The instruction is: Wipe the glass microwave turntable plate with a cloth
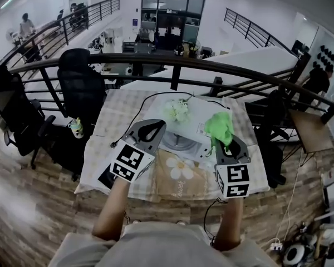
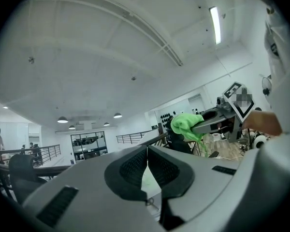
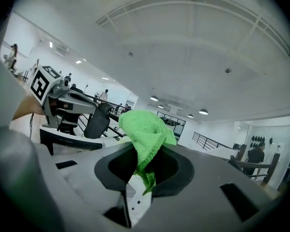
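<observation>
Count of items, head view. Hand-held grippers, two: left hand-held gripper (image 1: 151, 130) and right hand-held gripper (image 1: 225, 143). Green cloth (image 1: 220, 127), one. Glass plate (image 1: 177, 142), one. Bench (image 1: 116, 115), one. Black office chairs, two: near chair (image 1: 80, 85) and far chair (image 1: 14, 113). Daisy mat (image 1: 181, 171), one.
</observation>
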`<state>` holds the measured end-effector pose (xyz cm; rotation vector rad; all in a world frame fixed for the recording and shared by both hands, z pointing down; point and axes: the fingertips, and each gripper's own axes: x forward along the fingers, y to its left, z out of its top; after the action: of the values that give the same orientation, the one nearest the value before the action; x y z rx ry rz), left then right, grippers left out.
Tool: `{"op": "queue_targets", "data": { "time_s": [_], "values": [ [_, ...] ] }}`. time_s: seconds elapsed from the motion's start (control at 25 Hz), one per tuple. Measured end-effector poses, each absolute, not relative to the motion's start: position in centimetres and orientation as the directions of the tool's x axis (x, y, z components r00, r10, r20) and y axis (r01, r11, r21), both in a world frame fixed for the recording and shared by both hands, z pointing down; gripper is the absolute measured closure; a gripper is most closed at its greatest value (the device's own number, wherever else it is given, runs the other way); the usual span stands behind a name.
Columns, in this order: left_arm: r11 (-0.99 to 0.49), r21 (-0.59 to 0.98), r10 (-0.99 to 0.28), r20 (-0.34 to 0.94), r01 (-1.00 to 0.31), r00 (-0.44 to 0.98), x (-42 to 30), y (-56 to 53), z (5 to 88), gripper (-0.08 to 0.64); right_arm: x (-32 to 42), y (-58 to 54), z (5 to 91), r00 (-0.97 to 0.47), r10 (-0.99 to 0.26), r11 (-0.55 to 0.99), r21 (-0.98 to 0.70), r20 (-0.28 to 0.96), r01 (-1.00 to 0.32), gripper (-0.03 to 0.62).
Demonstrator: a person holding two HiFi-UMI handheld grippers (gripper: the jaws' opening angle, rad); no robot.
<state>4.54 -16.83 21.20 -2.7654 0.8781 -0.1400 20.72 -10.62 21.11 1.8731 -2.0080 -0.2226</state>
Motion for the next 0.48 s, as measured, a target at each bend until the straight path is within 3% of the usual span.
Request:
{"op": "queue_targets", "data": {
  "time_s": [0.48],
  "values": [
    [-0.787, -0.257, -0.584, 0.015, -0.562, 0.811, 4.18, -17.0, 21.41, 0.54, 20.26, -10.68, 21.22, -0.04, -0.985, 0.1, 0.369, 0.167, -0.924, 0.508]
  ]
}}
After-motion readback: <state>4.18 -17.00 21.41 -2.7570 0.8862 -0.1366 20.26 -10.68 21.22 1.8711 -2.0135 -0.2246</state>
